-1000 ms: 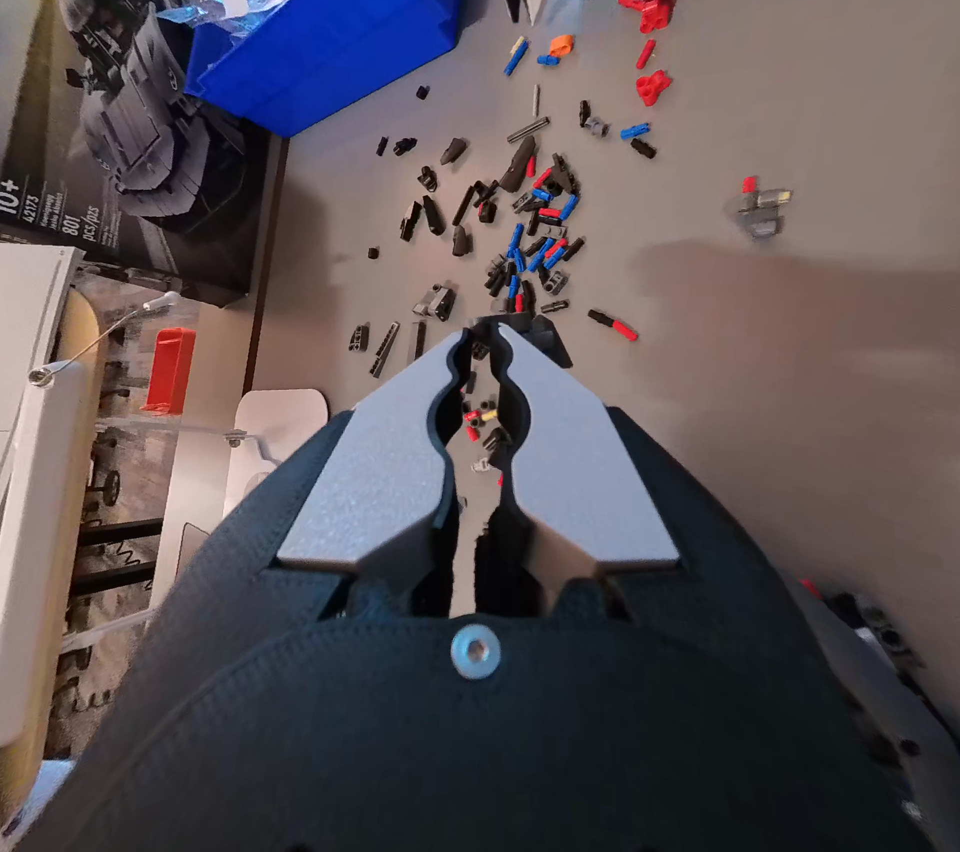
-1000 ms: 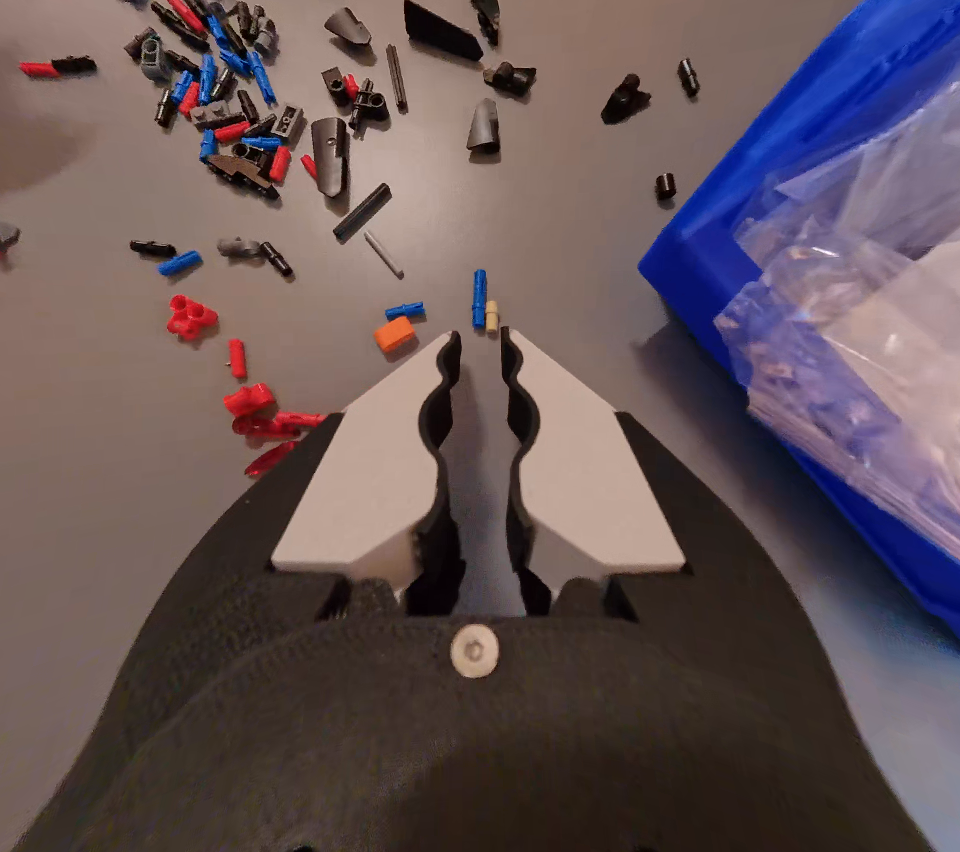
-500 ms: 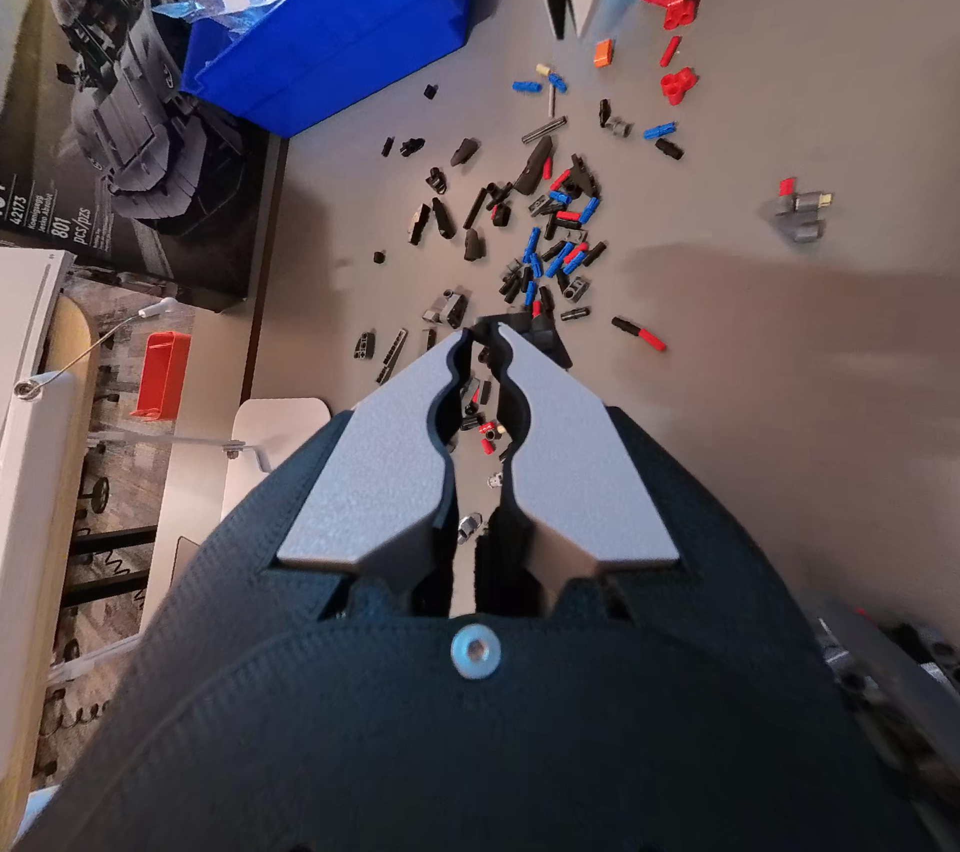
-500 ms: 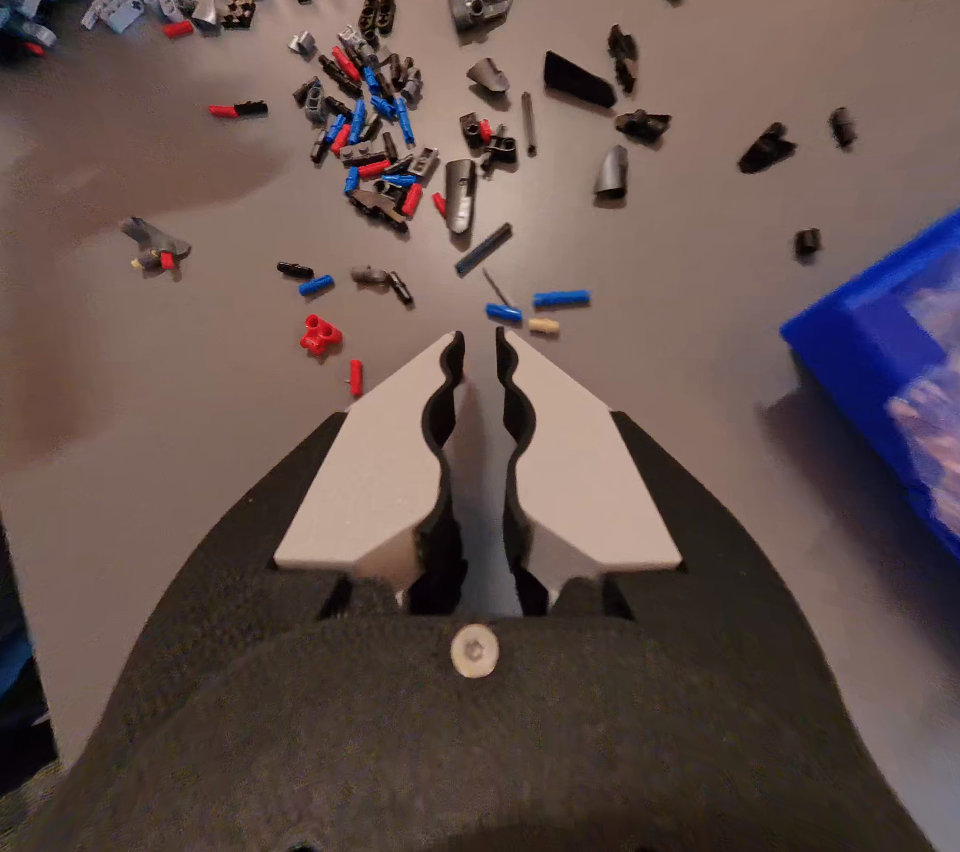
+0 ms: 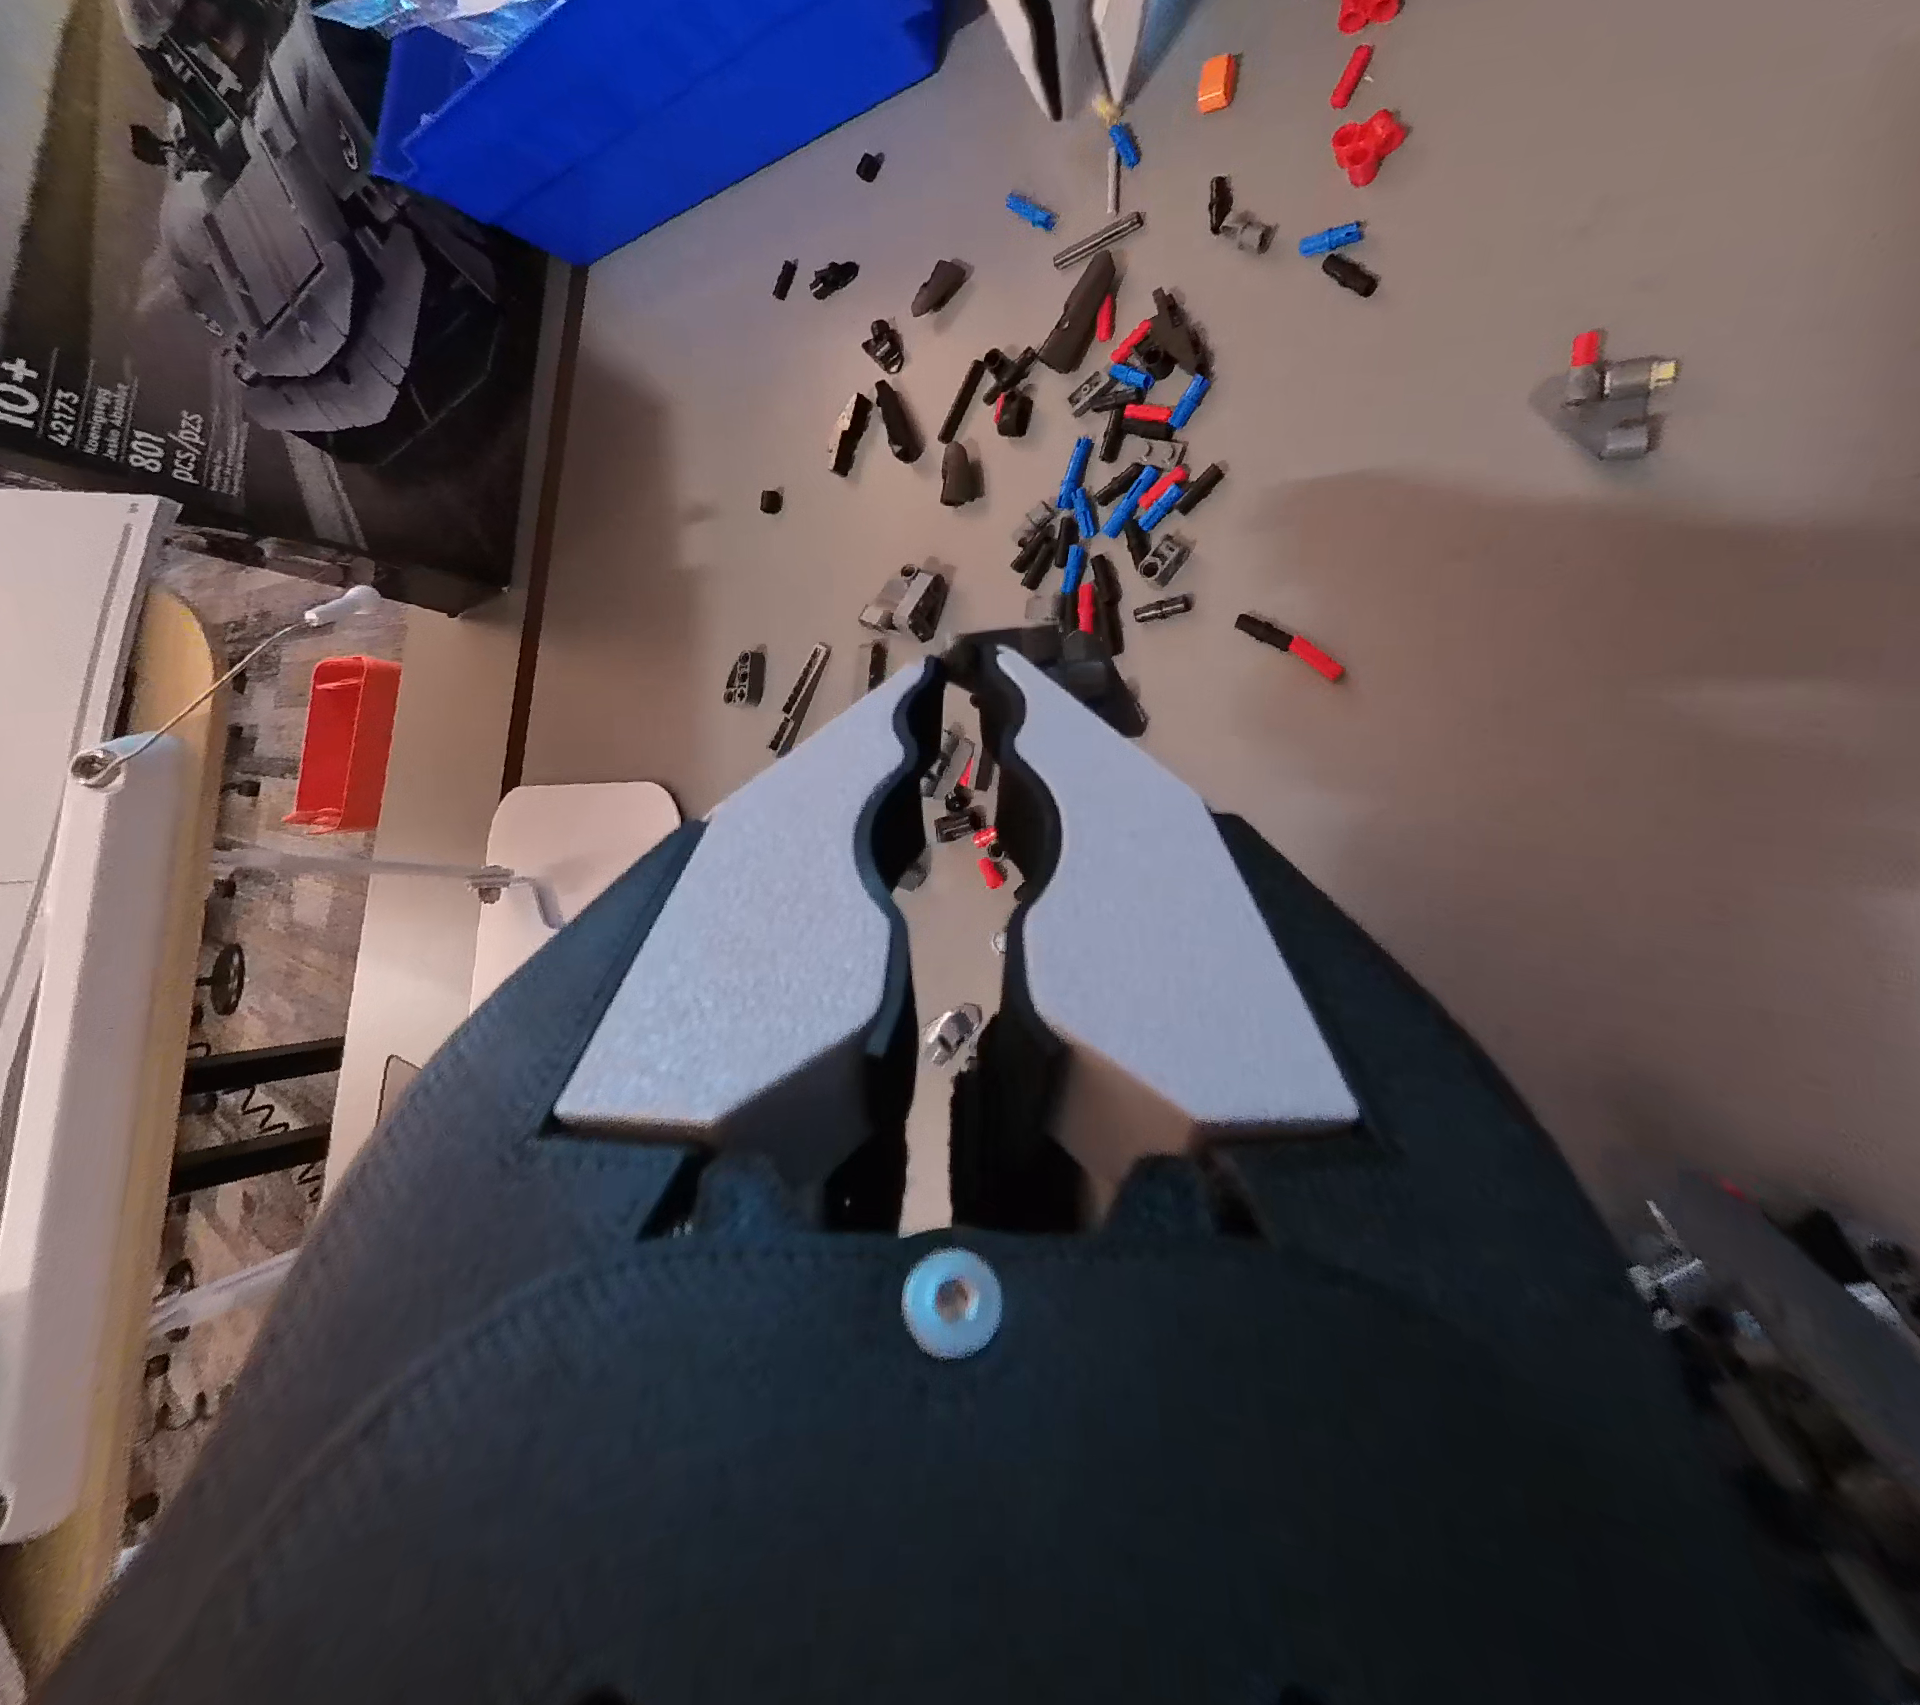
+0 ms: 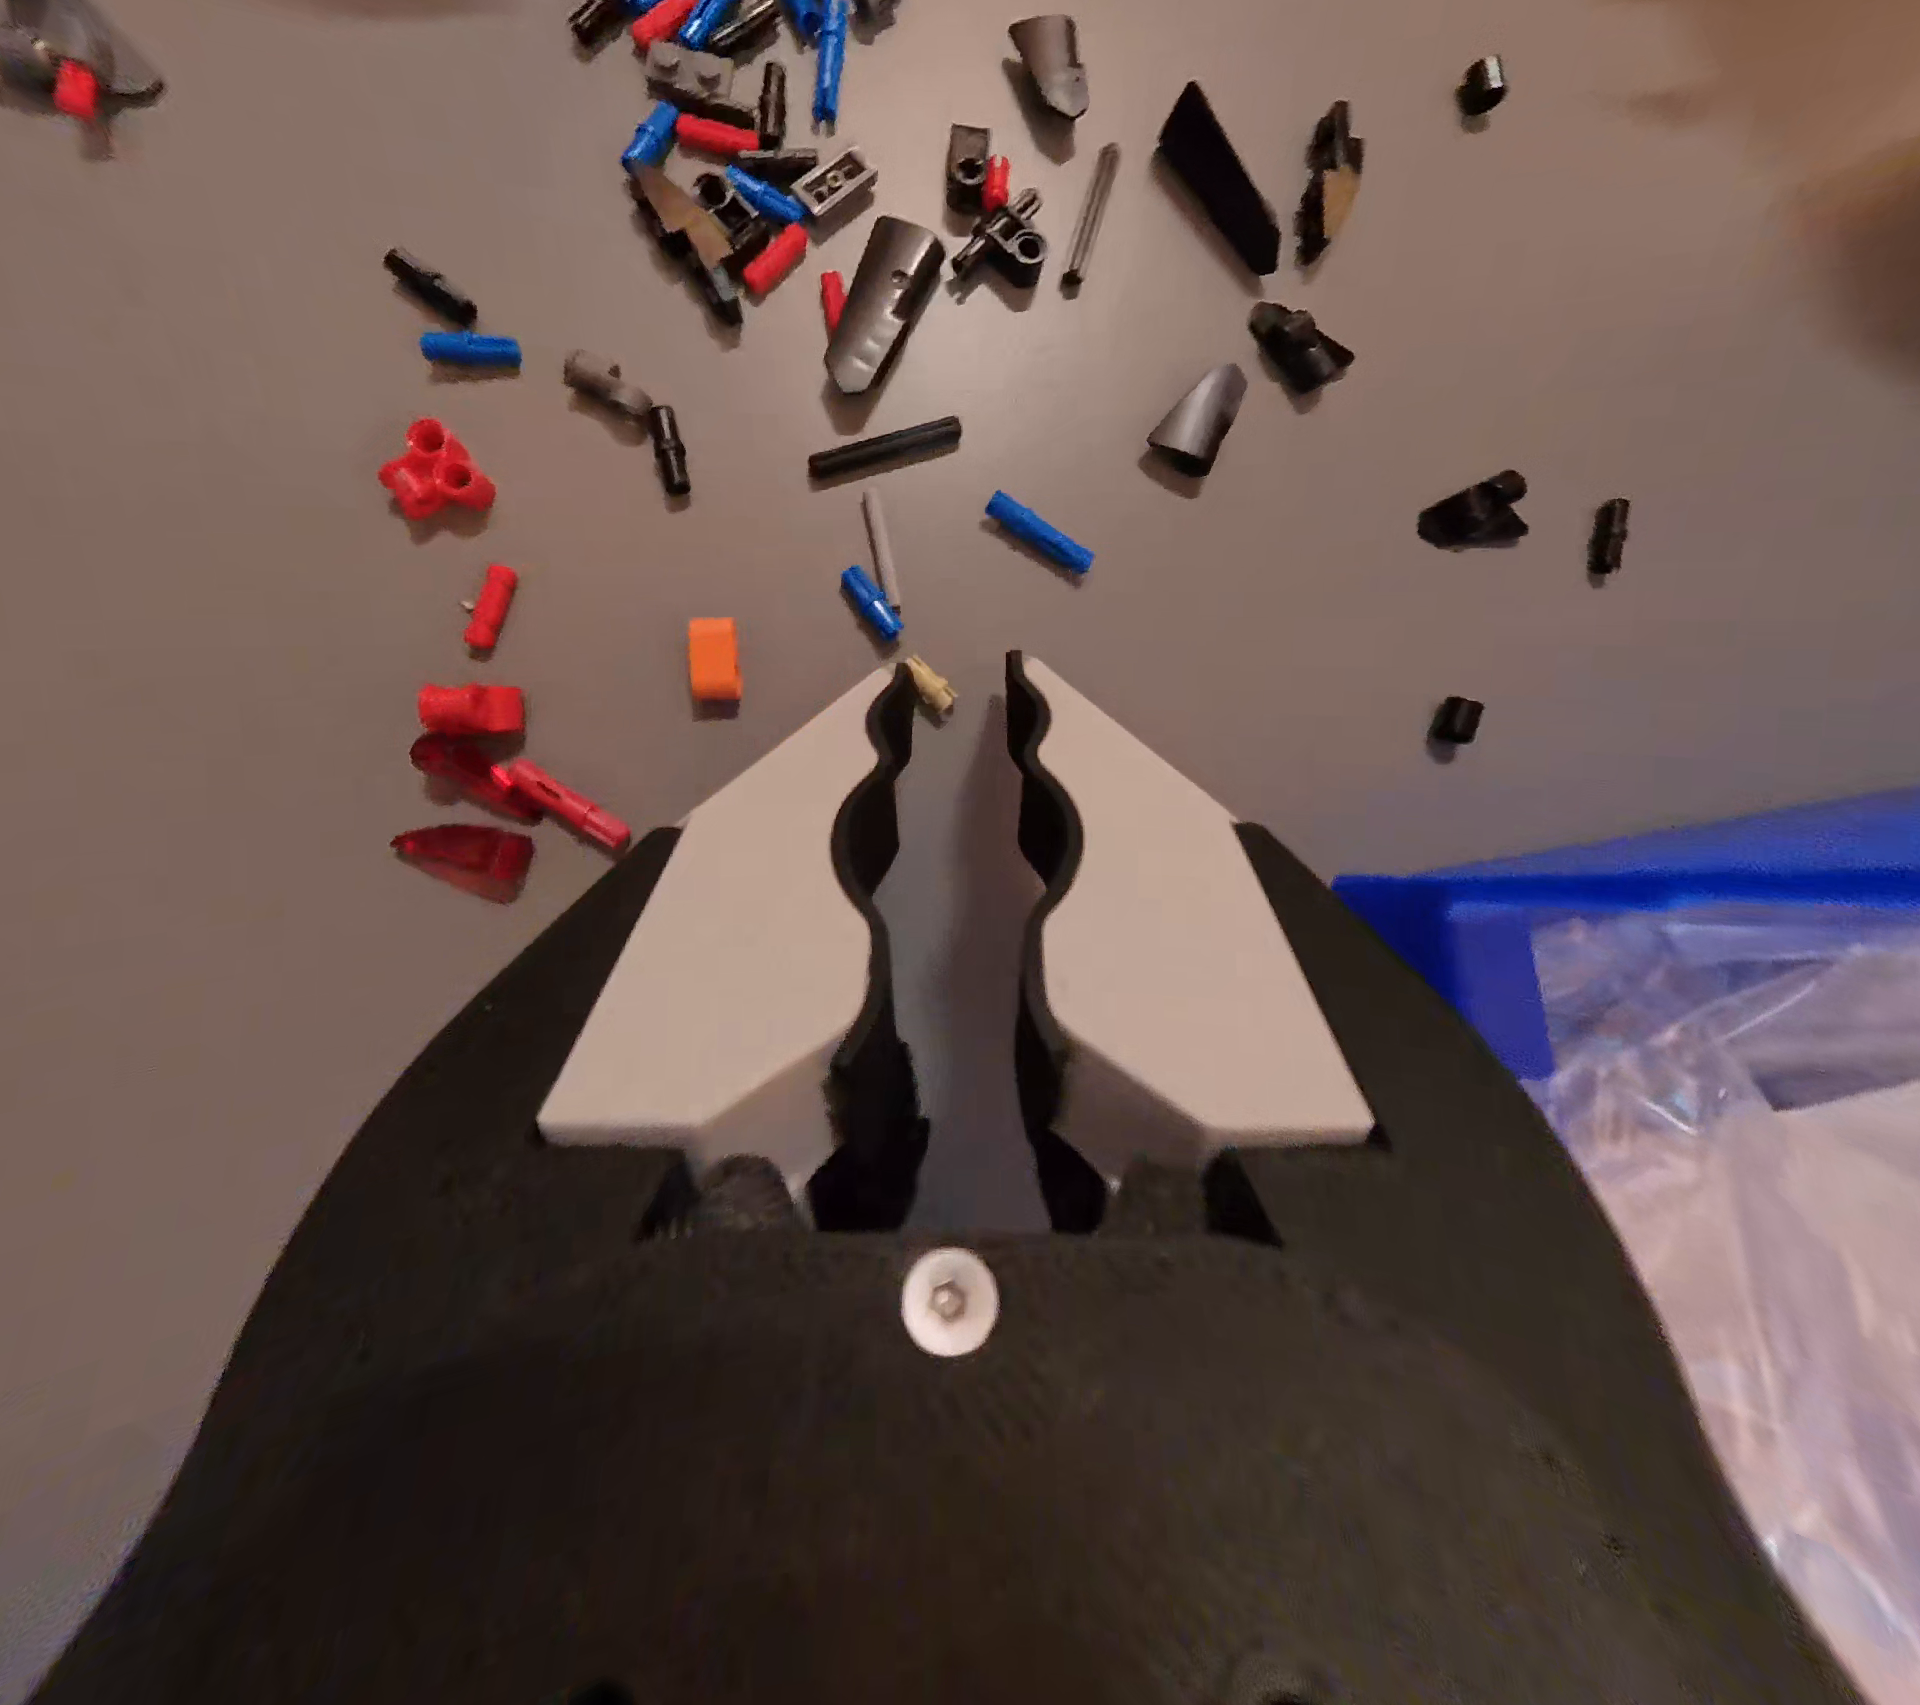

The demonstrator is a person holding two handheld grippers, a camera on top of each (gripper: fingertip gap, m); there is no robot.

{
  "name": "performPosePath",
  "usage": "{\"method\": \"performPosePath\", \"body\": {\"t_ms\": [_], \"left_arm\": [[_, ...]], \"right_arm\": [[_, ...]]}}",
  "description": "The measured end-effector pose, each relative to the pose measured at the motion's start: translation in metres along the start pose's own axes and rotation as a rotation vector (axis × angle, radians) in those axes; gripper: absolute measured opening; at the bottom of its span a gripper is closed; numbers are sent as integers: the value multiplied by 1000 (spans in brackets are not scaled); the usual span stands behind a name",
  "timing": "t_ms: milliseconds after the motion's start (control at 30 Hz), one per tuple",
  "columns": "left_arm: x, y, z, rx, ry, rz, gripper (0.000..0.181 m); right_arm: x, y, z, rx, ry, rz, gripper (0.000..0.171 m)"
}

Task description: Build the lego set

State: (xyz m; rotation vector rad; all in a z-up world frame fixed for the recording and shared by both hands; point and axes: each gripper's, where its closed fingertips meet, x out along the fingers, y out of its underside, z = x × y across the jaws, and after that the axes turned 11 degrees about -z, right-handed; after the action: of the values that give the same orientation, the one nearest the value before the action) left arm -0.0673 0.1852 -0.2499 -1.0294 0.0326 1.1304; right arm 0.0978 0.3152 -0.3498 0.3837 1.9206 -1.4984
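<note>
A grey table [image 6: 260, 980] was covered in little lego pieces [image 6: 727, 55], black, blue and red. The right gripper [image 6: 956, 668] sat low with its jaws apart, a tiny tan pin [image 6: 928, 685] at its left tip. A blue bin [image 6: 1662, 886] stood beside it. The left gripper [image 5: 961, 668] pinched a dark piece [image 5: 1081, 673]. Farther off, the set's box [image 5: 260, 201] stood past the table's edge.

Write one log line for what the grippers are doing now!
right gripper: open, at tan pin | left gripper: shut on dark piece

Blue bin [image 6: 1662, 917] cut off by the right edge.
</note>
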Motion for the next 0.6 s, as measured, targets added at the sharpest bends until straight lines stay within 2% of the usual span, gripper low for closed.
{"method": "performPosePath", "body": {"t_ms": [167, 400, 600], "left_arm": [[4, 2, 1, 7, 11, 8, 4], [8, 1, 0, 4, 26, 10, 4], [13, -2, -1, 10, 31, 11, 4]], "right_arm": [[0, 4, 7, 12, -101, 3, 15], [-8, 12, 9, 84, -101, -44, 17], [-5, 8, 12, 89, -88, -102, 5]]}}
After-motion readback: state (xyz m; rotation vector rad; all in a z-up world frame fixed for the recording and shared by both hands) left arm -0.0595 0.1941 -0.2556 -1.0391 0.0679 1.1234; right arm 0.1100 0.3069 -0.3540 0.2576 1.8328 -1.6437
